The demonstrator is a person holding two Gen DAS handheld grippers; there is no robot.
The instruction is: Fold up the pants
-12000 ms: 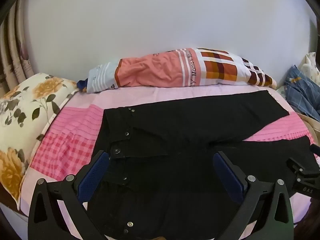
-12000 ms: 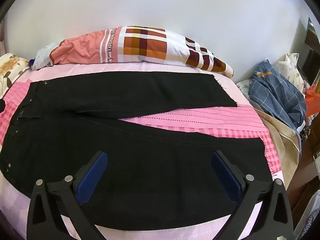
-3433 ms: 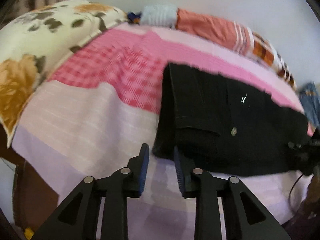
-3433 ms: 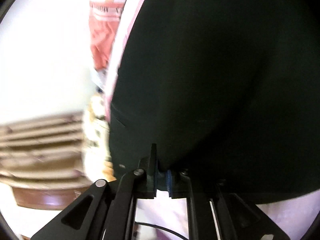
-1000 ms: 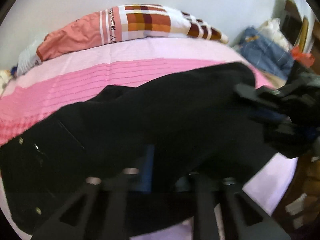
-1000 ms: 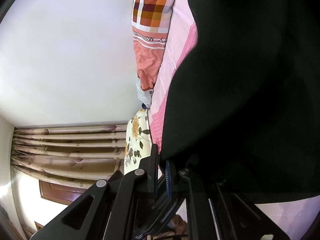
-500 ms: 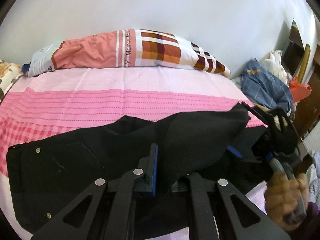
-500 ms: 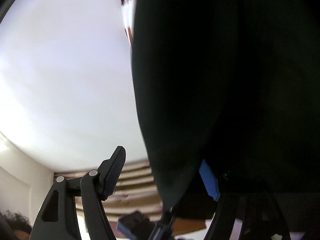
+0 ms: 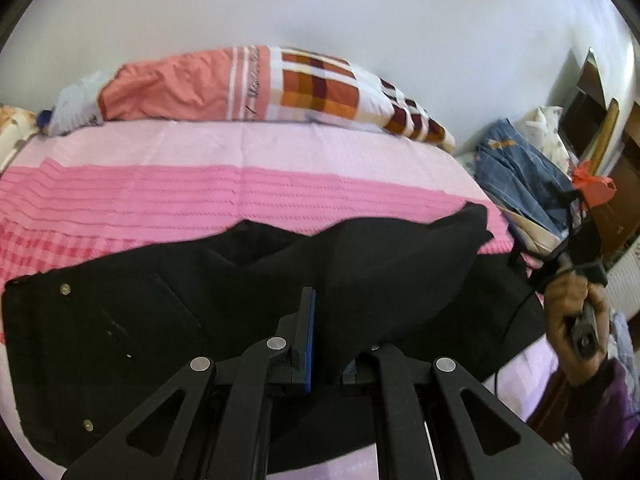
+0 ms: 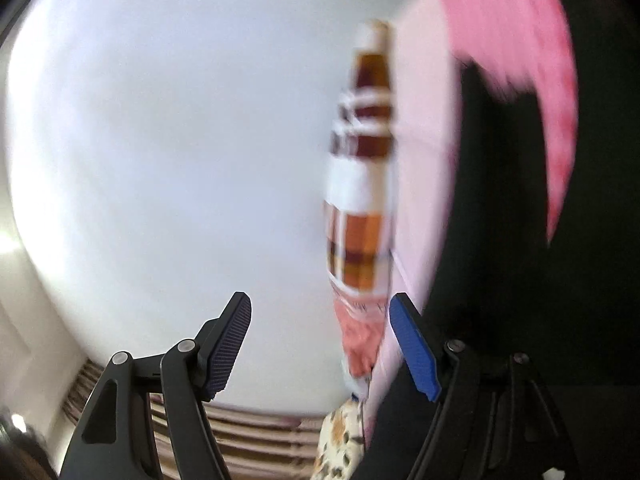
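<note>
Left tool [image 9: 326, 344]: closed tight on a raised fold of the black pants [image 9: 160, 320]; cloth pinched between the blue pads [image 9: 309, 340] and lifted off the bed, probably so the leg end can travel over toward the waist.

Right tool [image 10: 320, 344]: spread wide with nothing between the pads; tilted sideways, aimed mostly at the white wall [image 10: 160, 160]; view smeared, so exact pose hard to read. Seen from the left wrist camera gripped in the right hand [image 9: 576, 312] at the bed's right edge, just beside the leg end.

Pants: stretched across the near side of the pink bedspread [image 9: 240, 184], waist with its rivets to the left, lying flat; leg portion humped up in the middle where held, far tip [image 9: 476, 220] standing free above the spread.

Fold stage: seemingly legs laid one on the other already; crosswise fold only begun, judging by the single raised hump.

Surroundings: checked bolster pillow [image 9: 280, 84] along the wall, well apart from the pants; blue plaid cloth [image 9: 520, 176] heaped off the right end.

Risk: one-point hold likely to let the free edge sag and crease unevenly.
</note>
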